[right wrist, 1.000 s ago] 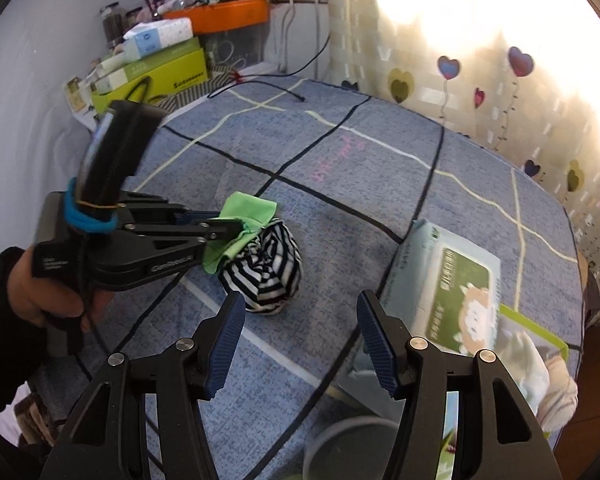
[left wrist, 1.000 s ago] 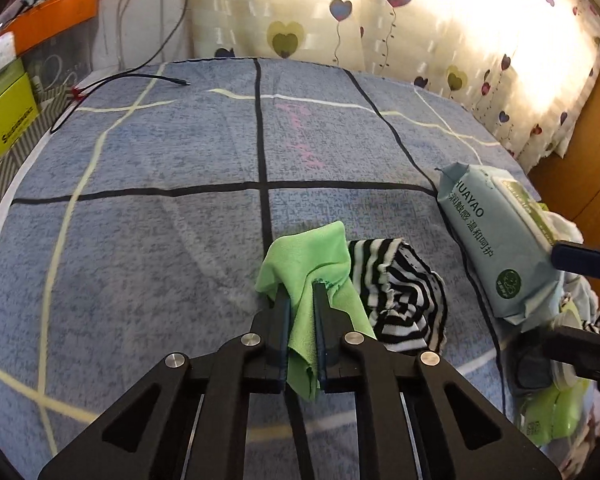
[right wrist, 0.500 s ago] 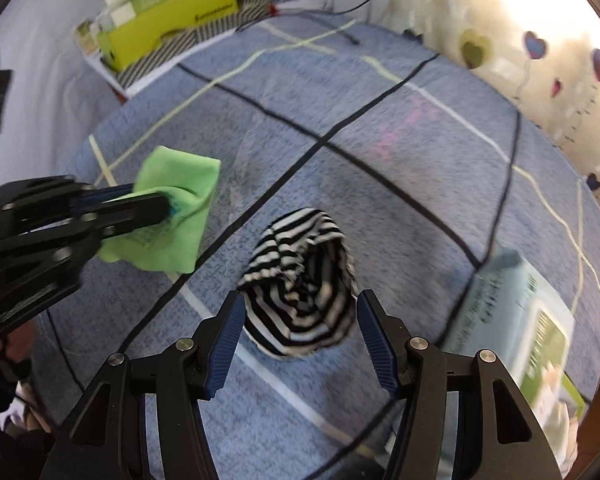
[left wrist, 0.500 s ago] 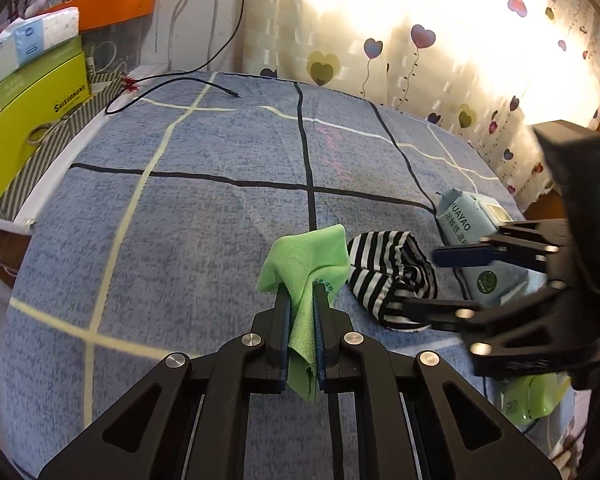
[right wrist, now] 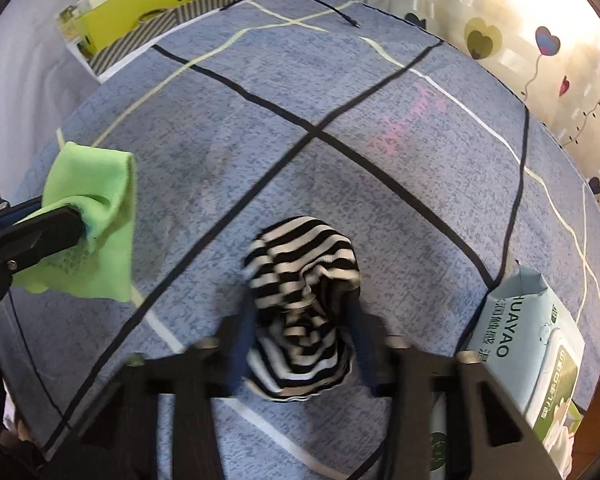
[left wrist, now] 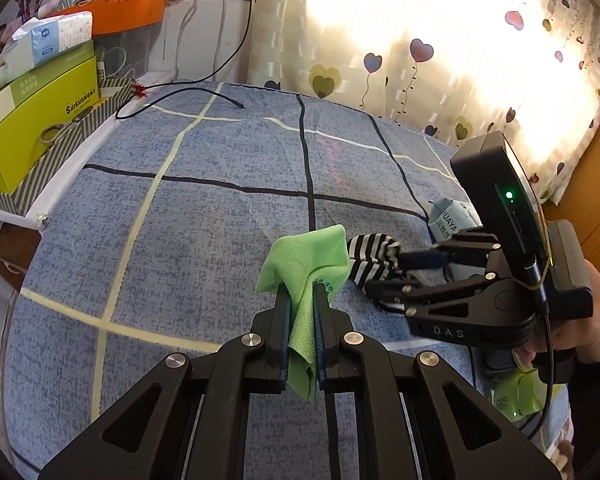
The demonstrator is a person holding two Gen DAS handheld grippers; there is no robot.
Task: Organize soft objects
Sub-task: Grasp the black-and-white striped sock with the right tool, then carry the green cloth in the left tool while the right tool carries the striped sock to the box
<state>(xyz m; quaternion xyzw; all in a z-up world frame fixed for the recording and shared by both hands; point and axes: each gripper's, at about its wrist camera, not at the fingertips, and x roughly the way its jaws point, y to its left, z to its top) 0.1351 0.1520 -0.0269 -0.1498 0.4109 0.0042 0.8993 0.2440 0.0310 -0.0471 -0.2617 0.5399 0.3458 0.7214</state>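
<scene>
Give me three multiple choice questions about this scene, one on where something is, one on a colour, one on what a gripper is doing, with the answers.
1. Where does the wet wipes pack lie relative to the striped cloth in the right wrist view?
A. to its right
B. to its left
C. underneath it

2. What colour is the cloth in the left gripper?
A. orange
B. green
C. white

3. What is the right gripper doing?
A. resting empty on the yellow box
B. gripping the black cable
C. straddling the striped cloth, one finger on each side

Answers:
1. A, the pack sits by the right edge of the blue bedspread, right of the cloth.
2. B, bright green fabric sticks out between the closed fingers.
3. C, its blurred blue fingers flank the cloth; a firm clamp cannot be told.
</scene>
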